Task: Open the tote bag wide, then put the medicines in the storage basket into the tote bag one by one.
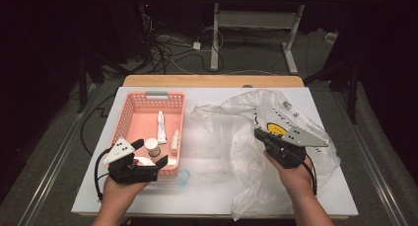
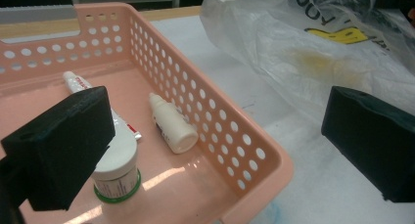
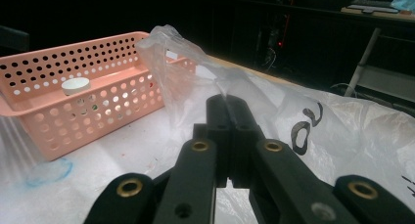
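right gripper [image 3: 227,104] clenched on a fold of the plastic bag [image 1: 276,132], which lies beside the pink basket [image 1: 129,107]; left gripper [image 1: 153,154], jaws spread, hovers at the basket's near corner over a white jar [image 2: 117,168].

Not much to read here, tbh. The plastic bag [image 1: 276,120] has black lettering and a yellow smiley-type logo, but the words are too crumpled and small to make out. The tube [image 2: 78,84] and jar [image 2: 116,172] in the basket [image 2: 195,92] carry print that's illegible too.
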A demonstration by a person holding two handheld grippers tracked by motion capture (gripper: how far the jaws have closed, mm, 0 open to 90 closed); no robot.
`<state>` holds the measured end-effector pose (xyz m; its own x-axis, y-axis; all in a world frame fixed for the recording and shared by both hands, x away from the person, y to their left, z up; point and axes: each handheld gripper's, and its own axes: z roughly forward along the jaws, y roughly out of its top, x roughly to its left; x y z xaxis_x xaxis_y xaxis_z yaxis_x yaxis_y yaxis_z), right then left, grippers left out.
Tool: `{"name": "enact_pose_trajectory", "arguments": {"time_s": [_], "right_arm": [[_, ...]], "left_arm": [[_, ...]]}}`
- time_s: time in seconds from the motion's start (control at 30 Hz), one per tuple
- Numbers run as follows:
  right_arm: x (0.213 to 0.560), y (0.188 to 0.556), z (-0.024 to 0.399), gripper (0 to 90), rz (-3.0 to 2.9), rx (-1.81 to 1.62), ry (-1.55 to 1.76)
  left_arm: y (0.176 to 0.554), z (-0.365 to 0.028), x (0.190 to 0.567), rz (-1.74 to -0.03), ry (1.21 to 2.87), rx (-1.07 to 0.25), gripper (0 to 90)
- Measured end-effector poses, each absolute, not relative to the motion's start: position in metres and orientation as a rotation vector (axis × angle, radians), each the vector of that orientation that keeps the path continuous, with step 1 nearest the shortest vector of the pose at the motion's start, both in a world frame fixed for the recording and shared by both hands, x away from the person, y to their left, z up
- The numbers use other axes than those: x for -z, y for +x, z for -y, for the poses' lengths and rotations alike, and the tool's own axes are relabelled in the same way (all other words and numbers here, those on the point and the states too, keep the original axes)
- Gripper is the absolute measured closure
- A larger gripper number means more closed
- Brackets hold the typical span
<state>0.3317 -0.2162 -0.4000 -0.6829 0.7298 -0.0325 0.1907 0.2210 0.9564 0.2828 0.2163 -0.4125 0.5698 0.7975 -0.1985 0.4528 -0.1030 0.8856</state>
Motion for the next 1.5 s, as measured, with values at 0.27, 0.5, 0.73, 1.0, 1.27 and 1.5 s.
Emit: {"name": "enact_pose_trajectory", "arguments": {"time_s": [0.27,0.5,0.73,1.0,1.27,1.5], "right_arm": [[0.401,0.334,0.218,90.0,-2.018,-1.476,0.858],[0.403,0.333,0.216,90.0,-2.028,-1.468,0.844],[0.403,0.333,0.214,90.0,-2.037,-1.471,0.826],[0.402,0.333,0.215,90.0,-2.043,-1.476,0.816],[0.403,0.333,0.215,90.0,-2.044,-1.482,0.821],[0.402,0.333,0.216,90.0,-2.042,-1.482,0.813]], "left_arm": [[0.303,-0.215,0.399,-1.019,1.741,-0.458,0.0],[0.323,-0.215,0.388,-1.033,1.725,-0.469,0.0],[0.346,-0.212,0.383,-1.078,1.752,-0.492,0.0],[0.38,-0.217,0.395,-1.189,1.796,-0.464,1.1],[0.406,-0.219,0.407,-1.284,1.833,-0.417,6.5],[0.43,-0.219,0.418,-1.358,1.906,-0.379,14.0]]}}
